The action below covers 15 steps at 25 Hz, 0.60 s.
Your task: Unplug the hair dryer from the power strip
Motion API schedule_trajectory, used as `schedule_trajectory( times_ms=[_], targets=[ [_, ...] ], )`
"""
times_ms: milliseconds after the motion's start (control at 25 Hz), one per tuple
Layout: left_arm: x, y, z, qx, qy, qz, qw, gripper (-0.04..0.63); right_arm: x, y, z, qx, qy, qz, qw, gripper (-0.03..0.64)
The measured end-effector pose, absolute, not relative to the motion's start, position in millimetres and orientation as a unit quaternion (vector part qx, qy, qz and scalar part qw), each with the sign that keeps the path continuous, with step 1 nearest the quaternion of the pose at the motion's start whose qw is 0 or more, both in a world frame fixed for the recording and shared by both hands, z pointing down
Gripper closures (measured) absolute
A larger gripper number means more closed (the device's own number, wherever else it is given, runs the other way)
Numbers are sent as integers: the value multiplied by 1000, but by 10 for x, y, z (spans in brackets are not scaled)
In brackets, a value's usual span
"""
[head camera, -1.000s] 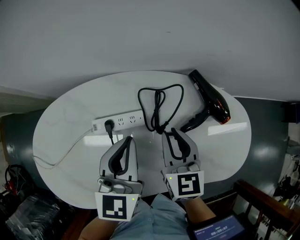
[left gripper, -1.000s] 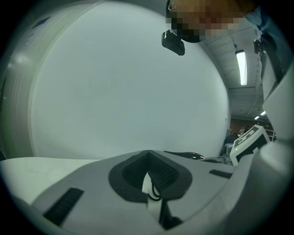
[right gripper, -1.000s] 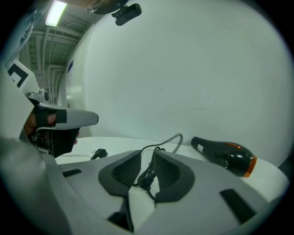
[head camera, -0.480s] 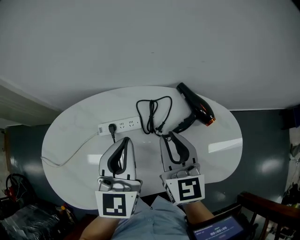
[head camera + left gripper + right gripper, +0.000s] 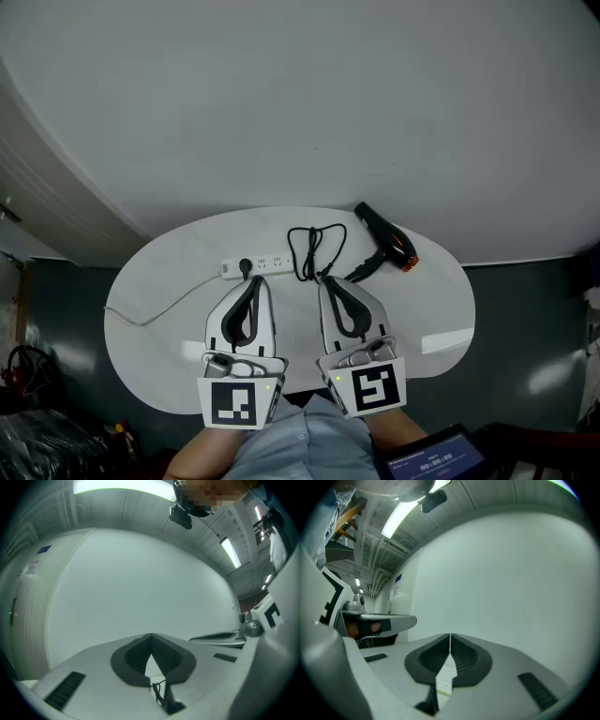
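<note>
Jaws first: the left gripper has its tips met on nothing, and the right gripper is closing to a hairline slit, also with nothing between the pads. Both must open before any grip.

The hair dryer lies at the far right of the white table. Its black cord is looped beside the power strip, and its plug sits in the strip's left-end socket, so the unplugging is not yet done.

To do it well, I judge one gripper should pin the strip flat while the other takes the plug by its housing (not the cord) and draws it straight out. A slanted pull could drag the light strip along.

Both grippers are held side by side near the person's body. They point level at the wall, raised above the table and short of the strip.
</note>
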<state>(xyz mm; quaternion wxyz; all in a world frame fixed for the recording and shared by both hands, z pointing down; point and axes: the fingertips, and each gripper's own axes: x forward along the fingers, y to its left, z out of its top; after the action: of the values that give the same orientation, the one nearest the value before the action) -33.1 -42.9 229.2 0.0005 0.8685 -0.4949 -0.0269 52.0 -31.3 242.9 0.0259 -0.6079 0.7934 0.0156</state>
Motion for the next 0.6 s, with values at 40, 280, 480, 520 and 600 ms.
schedule_trajectory(
  times_ms=[40,280,480,520,600],
  targets=[
    [-348,-388,2261,868,-496,-30,-4,598,507,-278,2398,-607,794,20,24,611],
    [-395,-222,2172,863,-503,-44,-22,597,530,-131,2336,-604,796,33,9,615],
    [-398,-164,2177,862,-505,-45,-27,597,527,-65,2325,-601,798,38,13,617],
    [-398,-160,2185,862,-505,-44,-24,598,523,-58,2325,-600,799,37,14,617],
    [-402,-159,2191,861,-506,-44,-23,598,512,-54,2320,-598,800,36,17,617]
  ],
)
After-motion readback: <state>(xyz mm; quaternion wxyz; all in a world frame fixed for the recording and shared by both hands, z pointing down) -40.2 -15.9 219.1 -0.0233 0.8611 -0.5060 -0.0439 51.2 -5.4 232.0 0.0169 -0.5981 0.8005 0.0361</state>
